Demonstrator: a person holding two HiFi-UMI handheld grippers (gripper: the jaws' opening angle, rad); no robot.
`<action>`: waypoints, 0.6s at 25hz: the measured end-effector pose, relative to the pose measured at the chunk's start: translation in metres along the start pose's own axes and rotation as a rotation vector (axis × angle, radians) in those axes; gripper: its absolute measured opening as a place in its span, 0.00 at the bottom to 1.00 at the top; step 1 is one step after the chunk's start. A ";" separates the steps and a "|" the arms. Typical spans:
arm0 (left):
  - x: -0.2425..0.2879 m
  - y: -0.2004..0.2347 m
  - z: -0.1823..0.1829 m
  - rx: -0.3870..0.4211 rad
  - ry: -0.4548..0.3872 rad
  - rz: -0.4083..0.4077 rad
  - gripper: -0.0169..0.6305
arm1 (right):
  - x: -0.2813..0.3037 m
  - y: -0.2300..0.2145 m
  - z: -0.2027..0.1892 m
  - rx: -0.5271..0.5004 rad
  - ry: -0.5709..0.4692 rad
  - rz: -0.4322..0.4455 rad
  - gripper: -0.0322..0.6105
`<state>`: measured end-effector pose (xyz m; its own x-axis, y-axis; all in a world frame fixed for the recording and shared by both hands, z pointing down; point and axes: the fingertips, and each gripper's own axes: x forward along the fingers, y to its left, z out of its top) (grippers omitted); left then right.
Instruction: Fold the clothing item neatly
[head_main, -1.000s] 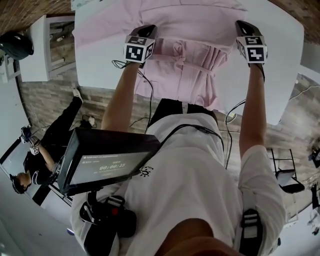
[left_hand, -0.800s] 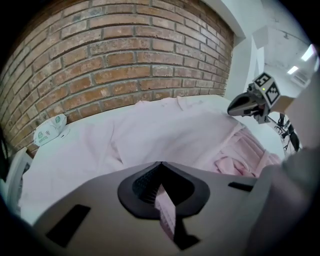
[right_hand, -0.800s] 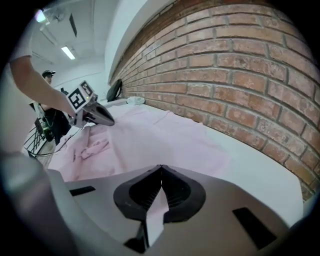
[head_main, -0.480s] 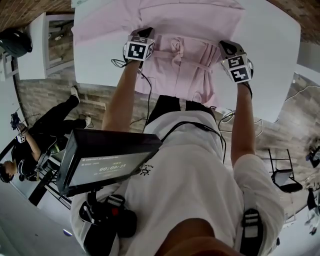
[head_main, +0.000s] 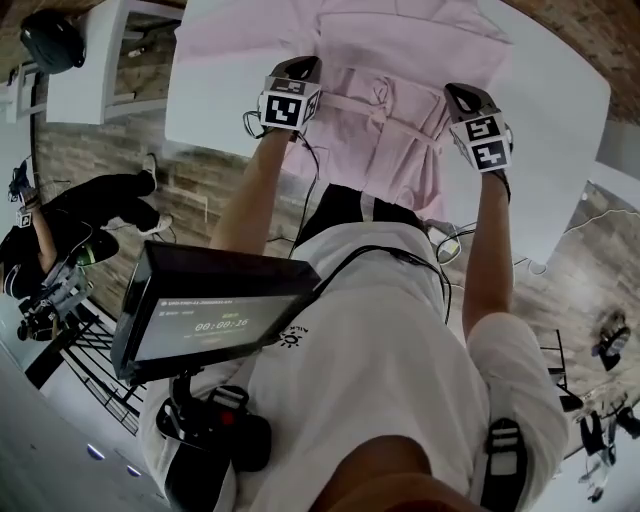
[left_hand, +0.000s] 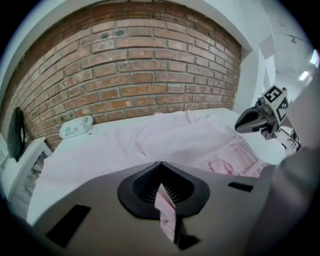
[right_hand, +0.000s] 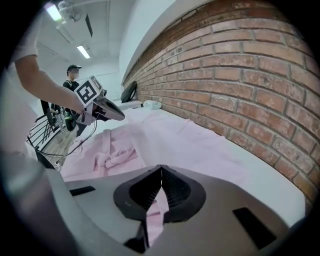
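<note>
Garment (head_main: 400, 50), pink, lies spread over the white table (head_main: 560, 90). Its top is toward the far edge by the brick wall (left_hand: 140, 65), and its lower part hangs over the near edge. A knotted belt (head_main: 383, 93) crosses it close to that near edge. The left gripper (head_main: 302, 68) has its jaws closed on a fold of the pink cloth at the garment's left side, with the cloth pinched between the pads. The right gripper (head_main: 458, 95) is closed the same way on a pinch of cloth at the garment's right side. The two are well apart, with the belt's knot between them. A pack of wipes (left_hand: 76, 127) lies near the far edge, left of the garment.
</note>
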<state>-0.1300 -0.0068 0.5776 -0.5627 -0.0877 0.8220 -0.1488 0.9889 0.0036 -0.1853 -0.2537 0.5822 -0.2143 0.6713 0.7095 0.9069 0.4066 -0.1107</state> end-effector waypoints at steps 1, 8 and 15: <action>-0.014 0.005 0.004 -0.015 -0.023 0.017 0.03 | 0.000 0.008 0.013 -0.013 -0.013 0.014 0.06; -0.113 0.036 0.034 -0.135 -0.238 0.144 0.03 | 0.007 0.052 0.088 -0.159 -0.096 0.092 0.06; -0.226 0.059 0.028 -0.189 -0.423 0.173 0.03 | -0.022 0.119 0.157 -0.268 -0.175 0.094 0.06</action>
<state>-0.0345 0.0682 0.3766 -0.8530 0.0772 0.5162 0.1040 0.9943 0.0233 -0.1295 -0.1230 0.4439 -0.1631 0.8039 0.5720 0.9839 0.1756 0.0338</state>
